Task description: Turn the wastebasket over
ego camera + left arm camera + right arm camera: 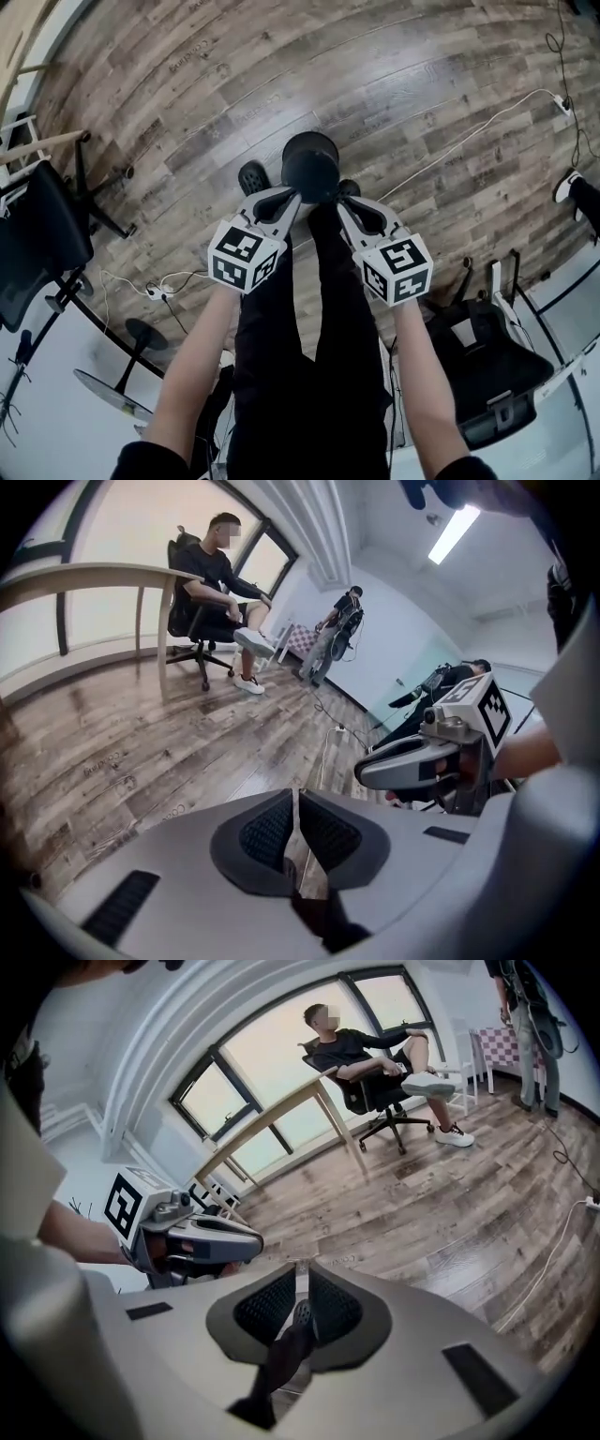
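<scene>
The black round wastebasket [310, 165] hangs above the wood floor, in front of the person's legs and shoes. My left gripper [290, 196] grips its near edge from the left and my right gripper [340, 204] from the right. In the left gripper view the jaws [296, 803] are closed on a thin dark strip of the wastebasket's rim [315, 921]. The right gripper view shows its jaws [302, 1283] pinching a dark mesh rim [279, 1358]. Which end of the basket faces up I cannot tell. Each gripper view also catches the other gripper: the right gripper [424, 761] and the left gripper [199, 1238].
A white cable [469, 136] crosses the floor to a power strip [562, 103]. Black office chairs stand at the left [37, 234] and the right [492, 361]. A round stand base [142, 332] sits near left. A seated person [361, 1054] and a desk [272, 1119] are farther off.
</scene>
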The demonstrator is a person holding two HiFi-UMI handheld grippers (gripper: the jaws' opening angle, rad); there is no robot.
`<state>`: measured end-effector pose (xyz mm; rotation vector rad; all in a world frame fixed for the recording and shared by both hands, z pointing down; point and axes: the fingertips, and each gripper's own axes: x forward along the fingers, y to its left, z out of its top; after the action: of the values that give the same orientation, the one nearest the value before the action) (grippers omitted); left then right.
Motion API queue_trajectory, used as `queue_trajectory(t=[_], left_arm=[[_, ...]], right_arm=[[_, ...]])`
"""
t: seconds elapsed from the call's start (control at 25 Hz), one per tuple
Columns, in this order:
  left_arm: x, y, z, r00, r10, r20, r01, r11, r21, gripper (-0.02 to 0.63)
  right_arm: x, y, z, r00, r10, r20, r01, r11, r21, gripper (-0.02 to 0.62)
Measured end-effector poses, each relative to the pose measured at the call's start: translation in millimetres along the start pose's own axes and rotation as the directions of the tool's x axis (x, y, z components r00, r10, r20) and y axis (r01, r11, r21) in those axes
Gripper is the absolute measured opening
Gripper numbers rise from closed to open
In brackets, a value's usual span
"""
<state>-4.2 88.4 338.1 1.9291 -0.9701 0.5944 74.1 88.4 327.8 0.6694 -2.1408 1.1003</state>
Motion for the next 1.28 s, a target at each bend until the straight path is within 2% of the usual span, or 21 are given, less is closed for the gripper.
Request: queue_trajectory(t=[0.08, 0.2, 0.24, 0.28, 0.6, 0.72, 0.8, 0.96, 1.08, 1.28], left_arm=[[14.7, 16.3, -8.5, 0.999, -0.011, -0.030, 0.011, 1.000, 0.016, 0.023], [35.0, 40.2, -23.9, 0.997, -0.025, -0.066, 0.026, 1.000, 0.016, 0.074], [42.0, 47.2, -28.9, 0.997, -0.028, -0.077, 0.029, 0.999, 0.015, 0.081], [49.0, 53.5, -33.8, 0.996, -0.031, -0.087, 0.033, 0.999, 0.015, 0.087], [100.6, 98.4, -90.7, 0.983, -0.032, -0.182, 0.043, 0.997, 0.058, 0.127], [117.7, 110.8, -113.9, 0.973, -0.061, -0.222, 0.072, 0.997, 0.039, 0.180], [127.0, 116.6, -129.6, 0.965, -0.083, -0.247, 0.094, 0.995, 0.032, 0.192], [147.5, 129.3, -157.9, 0.948, -0.133, -0.290, 0.158, 0.985, 0.064, 0.259], [162.1, 146.9, -174.0, 0.943, -0.126, -0.307, 0.148, 0.988, 0.049, 0.285], [179.6, 162.7, -195.8, 0.932, -0.134, -0.337, 0.143, 0.990, 0.001, 0.338]], right_arm=[[21.1, -12.2, -8.7, 1.000, -0.019, -0.013, 0.019, 1.000, 0.002, 0.037], [49.0, -24.8, -24.8, 0.999, -0.032, -0.038, 0.031, 0.999, -0.005, 0.044], [56.9, -29.3, -30.8, 0.998, -0.036, -0.047, 0.036, 0.999, -0.003, 0.073], [64.5, -34.3, -37.2, 0.997, -0.044, -0.057, 0.044, 0.999, 0.000, 0.129], [120.4, -75.2, -92.2, 0.985, -0.103, -0.137, 0.104, 0.995, 0.005, 0.222], [143.0, -86.6, -114.8, 0.980, -0.100, -0.174, 0.101, 0.995, -0.001, 0.258], [156.2, -92.2, -130.7, 0.975, -0.093, -0.199, 0.095, 0.995, -0.002, 0.273], [182.9, -105.3, -158.8, 0.967, -0.081, -0.240, 0.089, 0.996, 0.022, 0.297], [200.9, -118.0, -175.3, 0.960, -0.100, -0.261, 0.110, 0.994, 0.024, 0.316], [221.3, -137.8, -192.1, 0.956, -0.111, -0.271, 0.146, 0.983, 0.112, 0.337]])
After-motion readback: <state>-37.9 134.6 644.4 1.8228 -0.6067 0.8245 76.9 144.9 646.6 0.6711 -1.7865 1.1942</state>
